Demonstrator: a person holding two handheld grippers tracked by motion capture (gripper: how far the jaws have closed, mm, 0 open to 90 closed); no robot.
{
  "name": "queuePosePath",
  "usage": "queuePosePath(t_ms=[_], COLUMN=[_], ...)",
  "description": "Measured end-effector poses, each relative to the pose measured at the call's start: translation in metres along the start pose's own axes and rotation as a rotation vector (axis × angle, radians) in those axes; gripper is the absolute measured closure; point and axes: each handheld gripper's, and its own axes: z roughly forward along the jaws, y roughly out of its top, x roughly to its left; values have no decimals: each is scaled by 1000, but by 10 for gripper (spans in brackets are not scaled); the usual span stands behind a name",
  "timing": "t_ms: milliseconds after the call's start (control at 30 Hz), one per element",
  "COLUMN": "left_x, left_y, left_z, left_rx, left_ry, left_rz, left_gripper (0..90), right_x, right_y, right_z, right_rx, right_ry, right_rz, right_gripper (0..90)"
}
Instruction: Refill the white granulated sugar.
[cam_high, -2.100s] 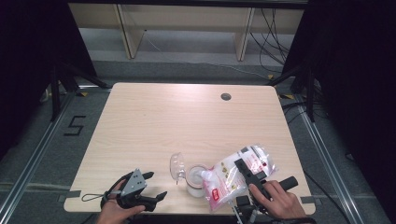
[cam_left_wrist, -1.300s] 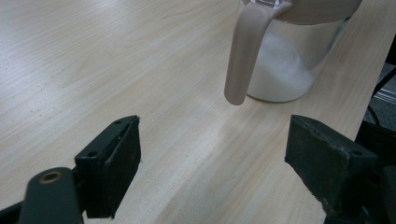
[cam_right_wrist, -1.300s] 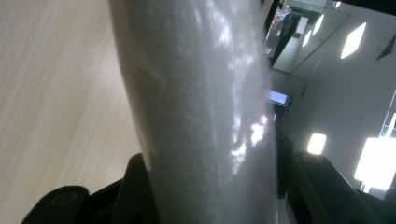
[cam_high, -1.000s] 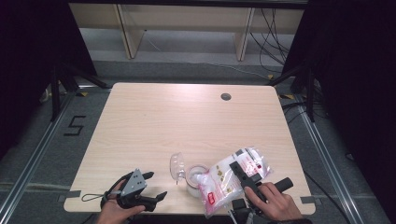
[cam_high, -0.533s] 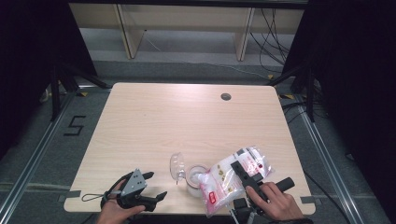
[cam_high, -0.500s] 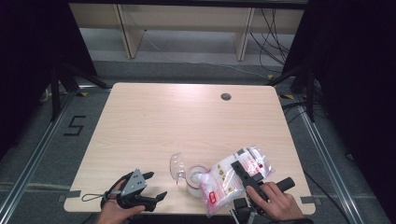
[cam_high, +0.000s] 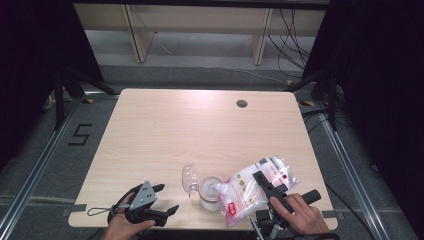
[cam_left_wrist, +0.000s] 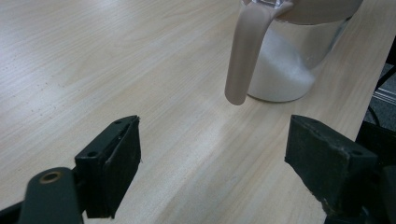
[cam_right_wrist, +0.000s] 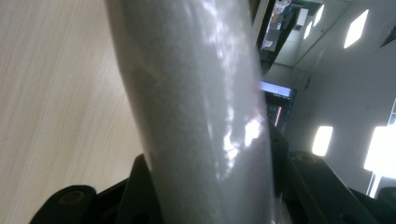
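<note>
The right claw (cam_high: 265, 186) is clamped on a clear plastic bag (cam_high: 252, 189) of white granules, its two black jaws pressing the bag's sides; in the right gripper view the bag (cam_right_wrist: 196, 107) rises as a thick pale column between them. The person's right hand (cam_high: 299, 215) holds this claw at the near right corner of the table (cam_high: 200, 130). The bag is tilted, with its long axis running from far right to near left: its fat end sits up toward the far right, and its lower end, with a red-and-white label, points down and left at a glass jar (cam_high: 210, 192). A corner of the bag sits at the jar's open mouth. The jar stands upright near the table's near edge, partly filled with white granules, as the left gripper view (cam_left_wrist: 285, 70) shows. Its lid (cam_high: 188, 178) is flipped open and stands at the jar's left side.

The left claw (cam_high: 162, 202) is open, with bare table between its jaws and nothing held. The left hand (cam_high: 125, 227) keeps it at the near left, pointing right toward the jar, well short of it. A small dark round hole (cam_high: 242, 103) lies at the far side of the table.
</note>
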Motion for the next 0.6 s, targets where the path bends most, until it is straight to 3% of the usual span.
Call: queuePosePath(t_ms=[67, 133, 200, 267, 300, 400, 600], left_x=[0, 0, 0, 0, 0, 0, 0], left_y=[0, 0, 0, 0, 0, 0, 0], left_z=[0, 0, 0, 0, 0, 0, 0], left_rx=[-3, -1, -1, -1, -2, -1, 0], left_ry=[-2, 0, -2, -2, -2, 1, 1], left_rz=[-8, -8, -8, -7, -8, -8, -7], left_gripper=[180, 180, 180, 180, 180, 180, 180], right_x=[-2, -1, -3, -2, -2, 0, 0], right_y=[-1, -2, -4, -5, -5, -7, -8], right_z=[2, 0, 1, 0, 1, -1, 0], right_rx=[-26, -10, -39, -14, -31, -14, -28], right_ry=[-19, -6, -31, -12, -28, -11, -26], right_rz=[-24, 2, -14, 11, 4, 26, 33], right_gripper=[649, 651, 653, 653, 654, 655, 656])
